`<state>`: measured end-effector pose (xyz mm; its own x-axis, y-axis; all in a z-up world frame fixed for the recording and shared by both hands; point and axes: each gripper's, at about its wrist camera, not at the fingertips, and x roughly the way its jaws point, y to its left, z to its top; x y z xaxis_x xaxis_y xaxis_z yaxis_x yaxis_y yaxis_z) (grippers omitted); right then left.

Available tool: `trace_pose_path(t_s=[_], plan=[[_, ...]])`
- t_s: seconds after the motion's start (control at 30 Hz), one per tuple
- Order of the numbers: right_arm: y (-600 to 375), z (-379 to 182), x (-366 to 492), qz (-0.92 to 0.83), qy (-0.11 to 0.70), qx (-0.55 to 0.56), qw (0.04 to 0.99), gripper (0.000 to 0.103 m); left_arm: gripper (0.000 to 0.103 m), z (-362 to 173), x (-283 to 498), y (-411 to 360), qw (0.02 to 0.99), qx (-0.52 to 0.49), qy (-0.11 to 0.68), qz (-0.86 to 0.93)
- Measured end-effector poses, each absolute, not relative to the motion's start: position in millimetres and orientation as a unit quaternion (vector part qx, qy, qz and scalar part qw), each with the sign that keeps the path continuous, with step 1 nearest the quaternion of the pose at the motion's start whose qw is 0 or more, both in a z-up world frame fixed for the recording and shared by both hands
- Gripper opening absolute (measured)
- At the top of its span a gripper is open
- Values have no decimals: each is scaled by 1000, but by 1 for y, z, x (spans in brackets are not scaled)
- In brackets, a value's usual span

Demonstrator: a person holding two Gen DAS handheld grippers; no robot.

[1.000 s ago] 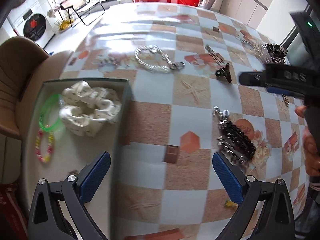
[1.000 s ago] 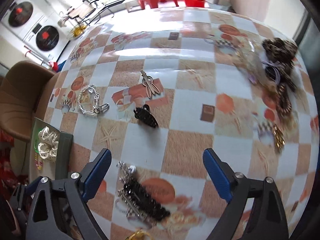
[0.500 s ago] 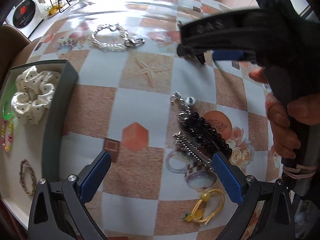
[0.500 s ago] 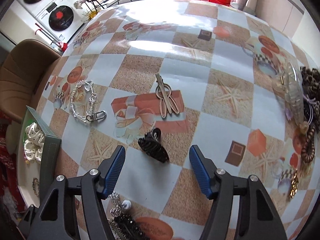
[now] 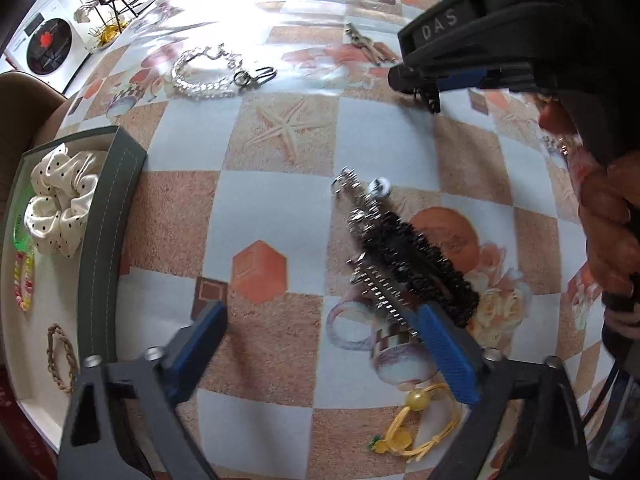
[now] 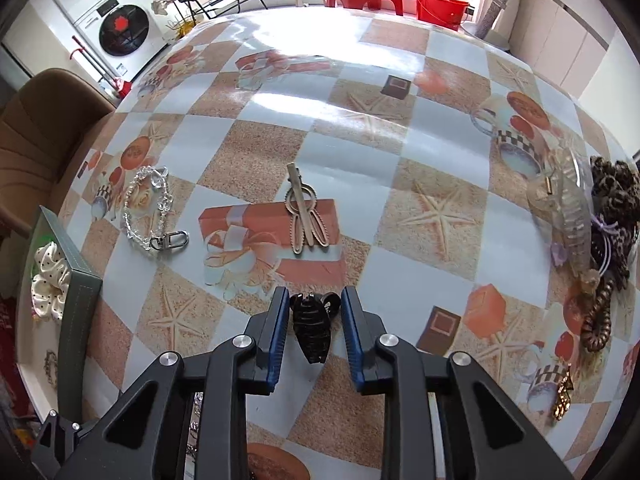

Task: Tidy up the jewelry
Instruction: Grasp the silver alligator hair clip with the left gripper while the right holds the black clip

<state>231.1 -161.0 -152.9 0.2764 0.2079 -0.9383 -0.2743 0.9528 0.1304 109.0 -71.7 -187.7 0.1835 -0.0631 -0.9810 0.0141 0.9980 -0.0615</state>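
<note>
"DAS" is moulded in raised letters on the right claw (image 5: 434,98), readable only in the left wrist view, where the hand (image 5: 612,236) grips its handle. The right wrist view shows that claw narrowed around a black hair clip (image 6: 312,330) lying on the worktop (image 6: 352,152); whether the pads (image 6: 278,330) touch it, I cannot tell. The left claw (image 5: 320,344) is wide, holding nothing, its right pad just over a black beaded clip (image 5: 416,268) and a silver studded one (image 5: 384,292). Only the left view shows the yellow cord bracelet (image 5: 416,428) near the edge. Both views show the tray (image 5: 106,240) with the dotted scrunchie (image 5: 60,204), and the crystal chain (image 6: 150,216). Only the right view shows the gold clip (image 6: 306,216), the clear comb clip (image 6: 572,220) and the leopard scrunchie (image 6: 616,188).
</note>
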Motion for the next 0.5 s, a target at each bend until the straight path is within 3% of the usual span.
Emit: trace_pose_path(t_s=[0.13, 0.4, 0.47, 0.5], plan=[[-177, -146, 223, 150, 587, 5, 796, 29, 73, -187, 116, -85, 764, -14, 644, -35], [-207, -128, 192, 144, 586, 47, 796, 29, 73, -192, 112, -100, 760, 18, 649, -35], [-215, -127, 184, 140, 590, 59, 793, 29, 66, -192, 111, -102, 760, 19, 648, -38], [-219, -127, 179, 137, 593, 65, 791, 29, 54, -191, 111, -104, 762, 23, 645, -43]])
